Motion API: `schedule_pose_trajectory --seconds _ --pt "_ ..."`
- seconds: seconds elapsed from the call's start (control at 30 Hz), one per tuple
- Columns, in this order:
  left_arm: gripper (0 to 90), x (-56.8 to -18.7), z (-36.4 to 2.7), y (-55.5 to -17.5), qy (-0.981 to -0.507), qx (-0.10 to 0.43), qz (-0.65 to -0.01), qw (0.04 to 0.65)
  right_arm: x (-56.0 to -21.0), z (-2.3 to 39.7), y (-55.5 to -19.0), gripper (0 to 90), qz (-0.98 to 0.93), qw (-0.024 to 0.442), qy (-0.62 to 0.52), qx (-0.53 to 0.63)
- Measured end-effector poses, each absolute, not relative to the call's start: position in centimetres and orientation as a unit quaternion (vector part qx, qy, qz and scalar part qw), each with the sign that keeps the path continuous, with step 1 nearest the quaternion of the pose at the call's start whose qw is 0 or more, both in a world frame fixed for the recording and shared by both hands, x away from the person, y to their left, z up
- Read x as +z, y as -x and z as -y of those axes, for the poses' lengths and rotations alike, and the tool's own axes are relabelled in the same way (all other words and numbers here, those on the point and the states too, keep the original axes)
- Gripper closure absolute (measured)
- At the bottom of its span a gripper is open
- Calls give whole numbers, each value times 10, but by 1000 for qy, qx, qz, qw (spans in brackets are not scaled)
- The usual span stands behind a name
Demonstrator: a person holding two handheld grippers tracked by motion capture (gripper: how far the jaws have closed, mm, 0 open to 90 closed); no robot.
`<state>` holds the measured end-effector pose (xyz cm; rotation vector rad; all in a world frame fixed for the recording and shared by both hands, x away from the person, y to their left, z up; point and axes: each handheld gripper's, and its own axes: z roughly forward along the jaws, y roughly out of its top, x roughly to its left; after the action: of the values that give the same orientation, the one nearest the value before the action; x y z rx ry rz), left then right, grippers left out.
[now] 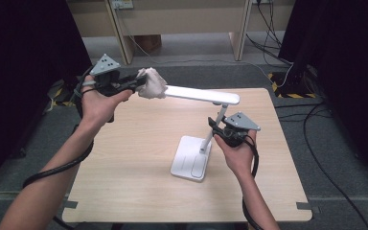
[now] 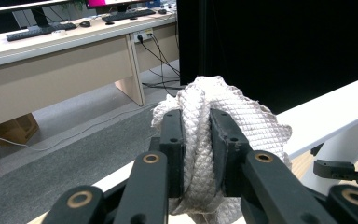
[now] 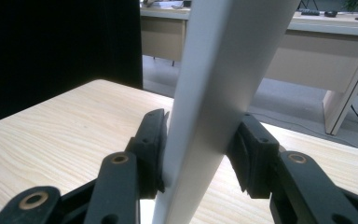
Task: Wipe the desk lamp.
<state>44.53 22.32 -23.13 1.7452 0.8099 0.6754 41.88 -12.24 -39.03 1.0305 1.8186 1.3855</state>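
A white desk lamp stands on the wooden table [image 1: 134, 158], its flat base [image 1: 190, 158] near the middle and its long head [image 1: 201, 95] reaching left. My right gripper [image 1: 216, 128] is shut on the lamp's slanted stem [image 3: 214, 93], both pads pressed against its sides. A bunched white cloth [image 1: 151, 83] rests against the left end of the lamp head. My left gripper [image 1: 135, 84] is shut on that cloth [image 2: 214, 121], which bulges out above and around the jaws. The lamp head [image 2: 335, 112] runs off to the right just behind the cloth.
Black curtains [image 1: 24, 57] flank the table on both sides. Beyond the far edge are light wooden desk legs [image 1: 124, 38], cables [image 1: 268, 28] on the grey floor, and a yellow-black striped strip [image 1: 287, 93]. A desk with keyboards [image 2: 42, 30] stands farther back.
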Motion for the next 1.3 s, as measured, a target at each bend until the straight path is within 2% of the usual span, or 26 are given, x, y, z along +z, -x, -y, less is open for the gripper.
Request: schedule_pose_trajectory --seconds 0.83,1.3 --pt "761 -229 -207 -442 -732 287 -329 524 -390 122 -421 582 -690 310 -392 523" --pt "761 -217 -252 -430 -714 313 -344 524 -391 119 -423 593 -692 308 -391 522"
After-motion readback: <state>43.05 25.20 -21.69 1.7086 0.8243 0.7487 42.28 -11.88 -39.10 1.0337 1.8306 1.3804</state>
